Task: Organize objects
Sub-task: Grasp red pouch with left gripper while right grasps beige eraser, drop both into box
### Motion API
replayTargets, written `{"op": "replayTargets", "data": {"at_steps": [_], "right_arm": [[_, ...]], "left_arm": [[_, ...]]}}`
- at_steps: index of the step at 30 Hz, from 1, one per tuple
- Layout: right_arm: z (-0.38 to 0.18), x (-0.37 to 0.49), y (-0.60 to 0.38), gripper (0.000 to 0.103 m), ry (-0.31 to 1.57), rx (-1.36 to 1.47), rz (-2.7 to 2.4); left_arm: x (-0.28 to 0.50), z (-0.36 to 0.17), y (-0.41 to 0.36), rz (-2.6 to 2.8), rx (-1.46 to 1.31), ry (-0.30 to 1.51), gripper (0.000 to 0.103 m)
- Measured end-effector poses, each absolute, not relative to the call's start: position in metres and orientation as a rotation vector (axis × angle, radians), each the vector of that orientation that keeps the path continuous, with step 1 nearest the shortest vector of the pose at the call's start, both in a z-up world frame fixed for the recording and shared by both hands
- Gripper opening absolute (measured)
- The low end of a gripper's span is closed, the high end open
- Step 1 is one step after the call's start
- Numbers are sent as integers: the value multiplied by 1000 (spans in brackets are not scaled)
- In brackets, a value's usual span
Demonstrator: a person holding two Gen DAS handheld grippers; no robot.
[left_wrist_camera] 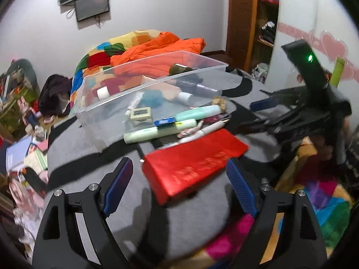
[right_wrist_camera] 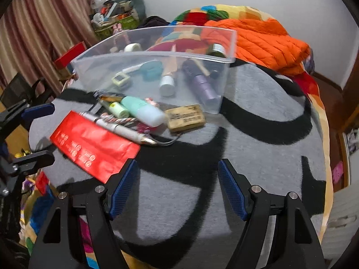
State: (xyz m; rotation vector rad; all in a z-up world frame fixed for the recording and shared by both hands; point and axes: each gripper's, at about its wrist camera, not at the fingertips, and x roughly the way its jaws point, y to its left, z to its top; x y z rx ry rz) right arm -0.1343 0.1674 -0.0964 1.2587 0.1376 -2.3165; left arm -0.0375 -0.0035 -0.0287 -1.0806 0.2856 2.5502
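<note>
A clear plastic bin (left_wrist_camera: 105, 103) (right_wrist_camera: 226, 71) sits on a grey and black rug and holds several small items, among them a purple bottle (right_wrist_camera: 205, 87) and a teal tape roll (right_wrist_camera: 152, 68). In front of it lies a loose pile: a red box (left_wrist_camera: 193, 164) (right_wrist_camera: 92, 144), mint tubes (left_wrist_camera: 197, 113) (right_wrist_camera: 143, 111), a white pen (right_wrist_camera: 121, 130) and a tan block (right_wrist_camera: 186, 117). My left gripper (left_wrist_camera: 178, 179) is open, its fingers on either side of the red box. My right gripper (right_wrist_camera: 177, 179) is open and empty over bare rug, right of the red box.
An orange jacket (right_wrist_camera: 264, 38) and a multicoloured quilt (left_wrist_camera: 98, 53) lie behind the bin. My right gripper shows at the right of the left wrist view (left_wrist_camera: 258, 115). Clutter fills the floor at left (left_wrist_camera: 20, 112). A wooden wardrobe (left_wrist_camera: 242, 18) stands at the back.
</note>
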Motion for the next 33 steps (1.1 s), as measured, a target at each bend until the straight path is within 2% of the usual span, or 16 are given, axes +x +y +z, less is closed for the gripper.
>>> {"op": "replayTargets", "data": {"at_steps": [7, 12, 16, 21, 23, 24, 25, 33], "right_arm": [[-93, -160, 192, 71, 1, 1302, -2379], [-88, -172, 178, 71, 45, 1270, -2377], [-89, -177, 159, 70, 138, 1239, -2381], [-97, -183, 148, 52, 230, 1252, -2369], [-99, -184, 148, 48, 238, 1247, -2375], [-98, -183, 148, 40, 238, 1239, -2377], [-97, -183, 149, 38, 236, 1234, -2375], [-88, -167, 162, 38, 195, 1216, -2414]], "left_arm": [[-49, -46, 9, 2448, -1041, 447, 91], [-46, -49, 24, 2418, -1004, 538, 92], [-46, -49, 24, 2392, -1044, 463, 92], [-28, -46, 21, 2386, -1085, 358, 92], [-19, -43, 21, 2383, -1082, 335, 92], [-13, -41, 21, 2390, -1068, 335, 92], [-10, -39, 21, 2399, -1057, 341, 92], [-22, -32, 10, 2425, -1021, 354, 93]]}}
